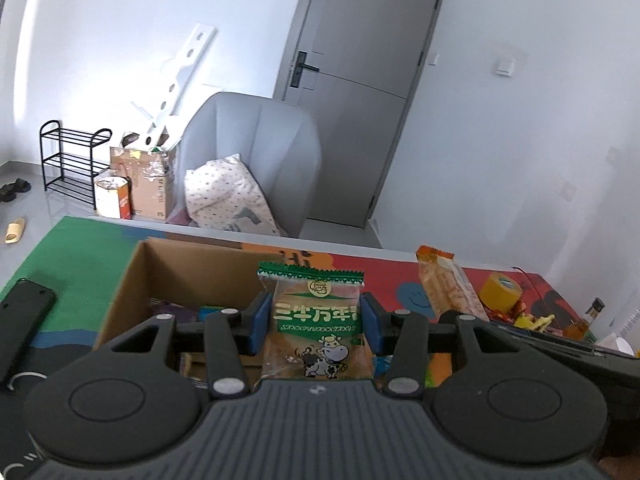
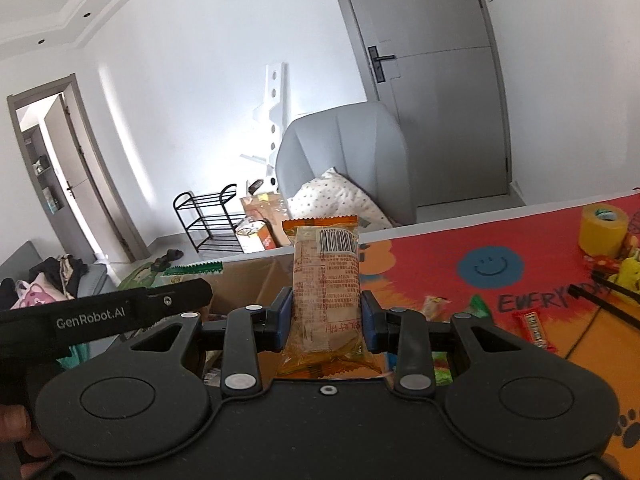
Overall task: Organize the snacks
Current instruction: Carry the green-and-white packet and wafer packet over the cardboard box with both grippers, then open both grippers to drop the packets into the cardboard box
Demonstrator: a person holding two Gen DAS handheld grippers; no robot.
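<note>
My left gripper (image 1: 316, 326) is shut on a green-topped snack packet with a cow drawing (image 1: 316, 320), held upright above the open cardboard box (image 1: 132, 280). My right gripper (image 2: 325, 316) is shut on an orange snack packet with a barcode (image 2: 325, 276), held upright over the table near the box (image 2: 248, 280). The orange packet also shows in the left wrist view (image 1: 444, 284), to the right of the left gripper. The green packet's top edge shows in the right wrist view (image 2: 196, 269). The box holds several snacks, mostly hidden by the gripper.
The table has a colourful mat (image 2: 460, 252). A yellow tape roll (image 2: 602, 229) stands at the right, with yellow and red items beside it. Loose snacks, one a red bar (image 2: 534, 330), lie on the mat. A grey armchair with a dotted pillow (image 1: 256, 160) stands behind the table.
</note>
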